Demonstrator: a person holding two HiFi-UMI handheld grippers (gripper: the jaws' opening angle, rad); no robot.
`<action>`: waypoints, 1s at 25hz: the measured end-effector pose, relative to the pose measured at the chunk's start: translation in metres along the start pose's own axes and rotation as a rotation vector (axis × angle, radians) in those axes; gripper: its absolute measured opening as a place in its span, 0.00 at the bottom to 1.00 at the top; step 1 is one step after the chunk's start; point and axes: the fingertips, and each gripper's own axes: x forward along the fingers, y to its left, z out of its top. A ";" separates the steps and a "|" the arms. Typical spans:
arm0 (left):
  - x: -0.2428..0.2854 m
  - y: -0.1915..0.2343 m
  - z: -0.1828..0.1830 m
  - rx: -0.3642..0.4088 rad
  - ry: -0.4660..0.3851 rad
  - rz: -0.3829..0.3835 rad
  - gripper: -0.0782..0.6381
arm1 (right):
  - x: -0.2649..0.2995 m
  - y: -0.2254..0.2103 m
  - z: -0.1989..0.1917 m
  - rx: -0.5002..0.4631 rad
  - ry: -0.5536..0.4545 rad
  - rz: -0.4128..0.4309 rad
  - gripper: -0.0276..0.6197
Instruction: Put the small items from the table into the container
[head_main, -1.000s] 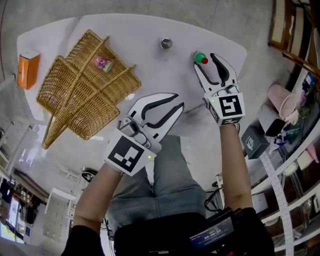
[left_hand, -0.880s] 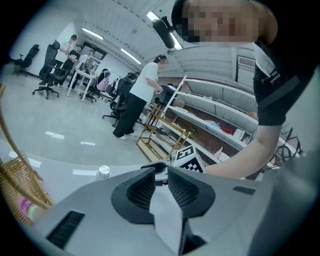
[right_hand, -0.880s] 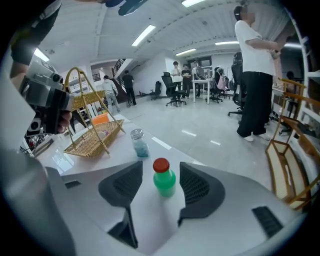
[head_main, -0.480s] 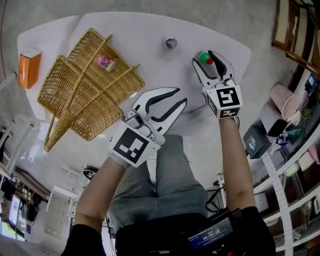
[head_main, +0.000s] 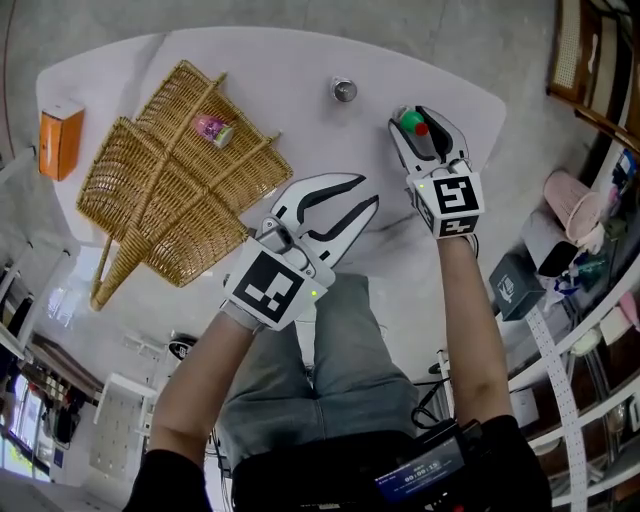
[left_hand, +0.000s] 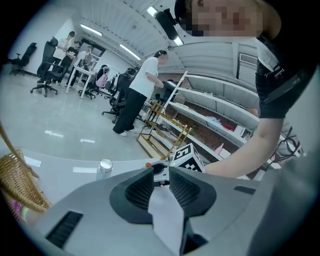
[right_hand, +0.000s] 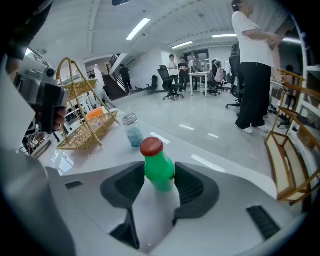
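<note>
Head view first: the white bench (head_main: 300, 60) fills the upper part of the picture, and both grippers are over its near side. The right gripper (head_main: 418, 112) is at about 1 o'clock, pointing away from me and down toward the bench. Between its jaws stands the green bottle (head_main: 409, 122) with a red cap, upright on the bench surface.

In the right gripper view these jaws are closing around the bottle. The pads come very close to its two sides. In the head view, however, there is a small gap on one side, so I do not call it a firm grip.

The left gripper (head_main: 366, 192) is near the middle of the picture, above the bench edge at 6 o'clock. Its jaws are partly spread. In the left gripper view nothing is between them, and through the gap I see only the right gripper farther behind.

The wicker basket (head_main: 160, 200) lies on the bench at 9 o'clock, well apart from both grippers. A small pink item (head_main: 213, 128) lies inside it, in the section toward 12 o'clock. A little jar (head_main: 344, 90) with a metal lid stands at 12 o'clock on the bench. From the green bottle it is at 10 o'clock, near but not touching. An orange box (head_main: 58, 140) stands at the bench edge at 9 o'clock, near the basket and not touching it.
</note>
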 end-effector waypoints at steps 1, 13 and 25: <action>0.001 0.001 0.000 0.001 0.004 0.003 0.22 | 0.000 -0.001 0.000 0.001 -0.003 0.000 0.33; 0.007 0.001 -0.003 0.011 0.006 0.004 0.22 | -0.004 0.000 0.006 -0.011 -0.021 -0.001 0.32; -0.014 -0.013 -0.010 -0.012 -0.037 0.012 0.22 | -0.022 0.043 0.037 -0.121 -0.063 0.076 0.32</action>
